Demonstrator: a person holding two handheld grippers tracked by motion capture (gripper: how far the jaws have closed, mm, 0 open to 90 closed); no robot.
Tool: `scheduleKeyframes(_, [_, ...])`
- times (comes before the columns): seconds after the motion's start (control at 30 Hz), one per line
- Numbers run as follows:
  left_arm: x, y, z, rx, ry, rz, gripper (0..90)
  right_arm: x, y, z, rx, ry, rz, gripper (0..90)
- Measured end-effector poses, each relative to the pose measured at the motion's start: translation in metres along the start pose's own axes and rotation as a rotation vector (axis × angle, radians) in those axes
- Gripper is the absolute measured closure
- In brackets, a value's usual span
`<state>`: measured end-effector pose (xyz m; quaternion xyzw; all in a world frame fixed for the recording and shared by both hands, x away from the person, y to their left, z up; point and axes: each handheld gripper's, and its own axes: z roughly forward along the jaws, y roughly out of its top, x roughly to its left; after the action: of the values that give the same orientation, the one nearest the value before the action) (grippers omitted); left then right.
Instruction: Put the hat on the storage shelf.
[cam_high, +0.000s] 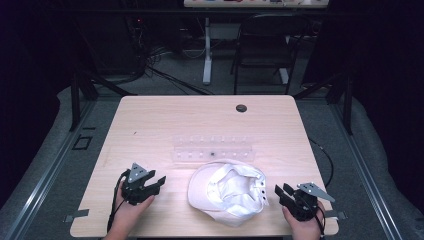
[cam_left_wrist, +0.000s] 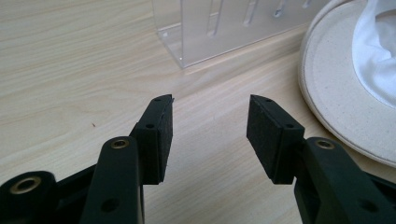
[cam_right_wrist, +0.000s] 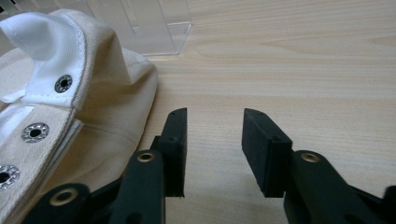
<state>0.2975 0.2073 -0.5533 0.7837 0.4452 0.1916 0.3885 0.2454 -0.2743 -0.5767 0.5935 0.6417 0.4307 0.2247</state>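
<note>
One cream cap (cam_high: 227, 192) lies upside down on the wooden table (cam_high: 150, 125), before one clear plastic rack (cam_high: 212, 148). Two grippers, left gripper (cam_high: 159, 182) and right gripper (cam_high: 280, 192), flank it, jaws apart, empty.

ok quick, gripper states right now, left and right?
Left gripper: open, holding nothing, over bare wooden table.
Right gripper: open, holding nothing, beside the upturned cream fabric cap.
</note>
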Motion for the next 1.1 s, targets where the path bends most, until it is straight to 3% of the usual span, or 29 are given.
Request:
scheduleKeyframes(0.2, [-0.003,0.002,0.002,0.012,0.0,0.017,48.5,-0.001,0.006,0.0,0.031,0.023,0.03,59.7])
scheduleKeyframes(0.23, [-0.003,0.002,0.002,0.01,-0.003,0.013,47.6,-0.001,0.009,0.0,0.062,0.018,0.037,58.5])
scheduleKeyframes(0.33, [-0.003,0.002,0.002,0.016,0.005,0.021,44.6,-0.001,0.014,-0.001,0.087,0.031,0.063,58.8])
scheduleKeyframes(0.47, [-0.001,0.002,0.002,0.008,0.015,0.03,44.8,0.002,0.023,-0.005,0.116,0.049,0.077,58.6])
scheduleKeyframes(0.57, [-0.001,0.003,0.002,-0.004,-0.003,0.034,47.8,0.004,0.034,-0.009,0.129,0.088,0.102,58.3])
scheduleKeyframes(0.7, [0.001,0.002,0.004,0.022,-0.005,0.043,48.4,0.008,0.047,-0.012,0.153,0.1,0.102,57.9])
scheduleKeyframes(0.87, [0.003,0.002,0.001,0.019,-0.01,0.033,48.4,0.01,0.055,-0.009,0.196,0.119,0.151,56.7])
scheduleKeyframes(1.1, [0.001,0.003,0.002,0.018,-0.002,0.038,48.4,0.016,0.065,-0.01,0.262,0.141,0.146,54.3])
